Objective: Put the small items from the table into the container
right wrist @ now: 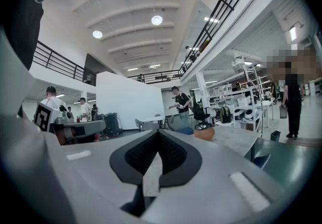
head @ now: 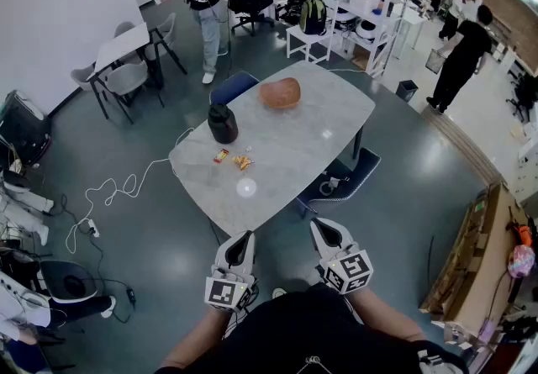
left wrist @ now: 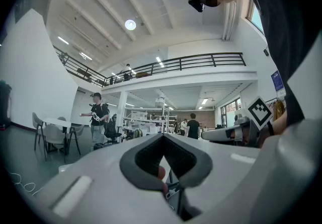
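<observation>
Near: left gripper (head: 241, 238) and right gripper (head: 323, 228) sit level at the body, short of the table (head: 319, 124). Both claws are closed and empty.

Mid-table: red packet (head: 220, 155) and yellow packet (head: 242, 162) lie near the black container (head: 223, 123).

Step, as I read it: approach, 0 picks begun. Next: reach forward and open 1 claw over a packet.

Far end: brown bowl (head: 280, 92). The right gripper view catches it and the left gripper view doesn't. Only the head view shows the packets.

Table (head: 311, 137): pale stone-look top, smooth, faint sheen. Container (head: 223, 123): black, matt, plastic-looking. Small items (head: 242, 162): shiny wrappers. Bowl (head: 280, 93): brown, matt, material unclear. Floor (head: 395, 162): grey, glossy. Left gripper (head: 242, 238), right gripper (head: 324, 228): matt grey plastic shells; pads (right wrist: 141, 155) black, finely ribbed.
</observation>
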A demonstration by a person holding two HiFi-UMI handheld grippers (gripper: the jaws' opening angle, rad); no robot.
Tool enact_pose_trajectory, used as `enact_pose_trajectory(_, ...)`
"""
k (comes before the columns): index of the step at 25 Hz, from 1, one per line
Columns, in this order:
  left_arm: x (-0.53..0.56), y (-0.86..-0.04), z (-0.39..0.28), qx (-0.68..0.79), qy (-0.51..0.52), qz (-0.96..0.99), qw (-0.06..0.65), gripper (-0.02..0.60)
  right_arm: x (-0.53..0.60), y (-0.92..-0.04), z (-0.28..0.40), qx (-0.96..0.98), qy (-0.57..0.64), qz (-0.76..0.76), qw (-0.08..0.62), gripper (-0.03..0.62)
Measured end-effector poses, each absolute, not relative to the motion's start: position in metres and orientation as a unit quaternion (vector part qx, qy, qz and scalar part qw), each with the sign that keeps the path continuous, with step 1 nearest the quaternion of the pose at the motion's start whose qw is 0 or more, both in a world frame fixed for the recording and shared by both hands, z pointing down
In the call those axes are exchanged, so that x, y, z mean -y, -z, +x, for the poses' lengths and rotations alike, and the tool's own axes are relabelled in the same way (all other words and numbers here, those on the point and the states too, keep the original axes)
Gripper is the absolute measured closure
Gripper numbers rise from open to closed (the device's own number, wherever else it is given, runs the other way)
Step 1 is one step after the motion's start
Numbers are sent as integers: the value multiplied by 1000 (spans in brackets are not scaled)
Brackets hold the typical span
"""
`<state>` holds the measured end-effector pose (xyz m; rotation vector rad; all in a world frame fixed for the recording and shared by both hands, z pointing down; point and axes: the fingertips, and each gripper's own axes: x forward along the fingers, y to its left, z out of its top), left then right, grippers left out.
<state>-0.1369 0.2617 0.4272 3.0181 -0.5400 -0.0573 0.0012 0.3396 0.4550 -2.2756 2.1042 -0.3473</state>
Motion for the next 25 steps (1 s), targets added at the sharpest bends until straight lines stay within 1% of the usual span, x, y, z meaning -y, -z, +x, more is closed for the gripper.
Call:
enact_pose_trajectory(10, -261, -426, -136, 184, 16, 982, 37, 578, -340, -456, -1, -674, 110, -731, 13, 568)
enact_pose_trajectory(15, -260, -427, -136, 188, 17, 981, 38, 578, -342, -452, -1, -679, 112, -725, 36, 566)
enact_pose_trajectory(20, -263, -426, -134, 189, 15, 981, 37, 578, -345, -452, 2, -676, 114, -727, 28, 566)
enact_pose_trajectory(25, -262, -430, -136, 194, 13, 980, 40, 578, -347, -453, 6, -673, 119, -729, 36, 566)
